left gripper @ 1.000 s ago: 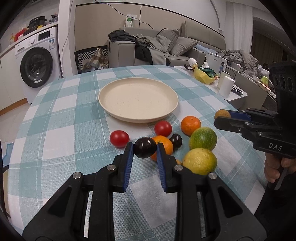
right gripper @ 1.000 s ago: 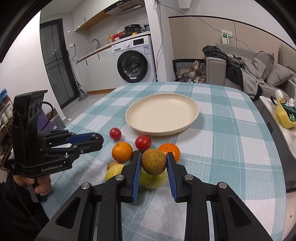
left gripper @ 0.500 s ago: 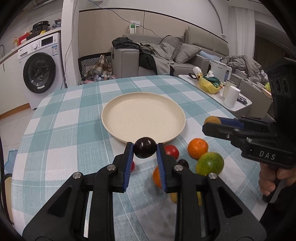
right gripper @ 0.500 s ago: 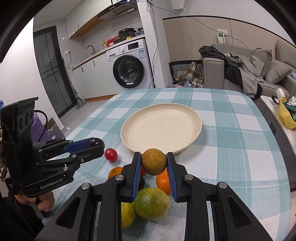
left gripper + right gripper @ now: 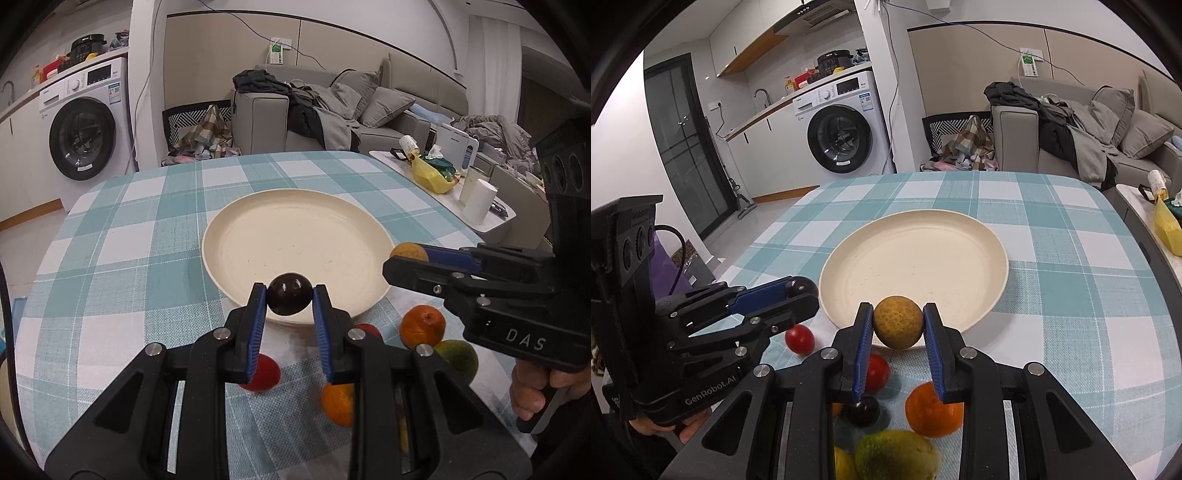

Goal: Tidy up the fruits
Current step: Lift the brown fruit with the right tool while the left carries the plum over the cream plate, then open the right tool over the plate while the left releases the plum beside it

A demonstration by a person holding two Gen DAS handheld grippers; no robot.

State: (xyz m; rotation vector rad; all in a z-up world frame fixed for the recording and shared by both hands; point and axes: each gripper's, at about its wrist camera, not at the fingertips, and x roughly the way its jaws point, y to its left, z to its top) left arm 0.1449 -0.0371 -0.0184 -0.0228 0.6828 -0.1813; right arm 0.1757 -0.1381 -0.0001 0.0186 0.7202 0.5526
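My left gripper [image 5: 289, 300] is shut on a dark plum [image 5: 289, 298] and holds it above the near rim of the empty cream plate [image 5: 295, 229]. My right gripper [image 5: 897, 328] is shut on a brownish-yellow round fruit [image 5: 897, 326] and holds it over the plate's [image 5: 916, 258] near edge. The right gripper also shows in the left wrist view [image 5: 402, 260], the left one in the right wrist view [image 5: 801, 291]. On the cloth below lie red tomatoes [image 5: 799, 339], oranges [image 5: 422, 325], a green citrus [image 5: 895, 456] and a second dark plum [image 5: 863, 410].
The round table has a teal checked cloth [image 5: 110, 258]. Behind it stand a washing machine [image 5: 83, 136], a grey sofa with clothes [image 5: 314, 110] and a side table with cups and a yellow bag [image 5: 443, 173].
Both grippers have risen from the fruit pile and moved forward to the plate's near rim, each carrying its fruit. The loose fruit stayed on the cloth.
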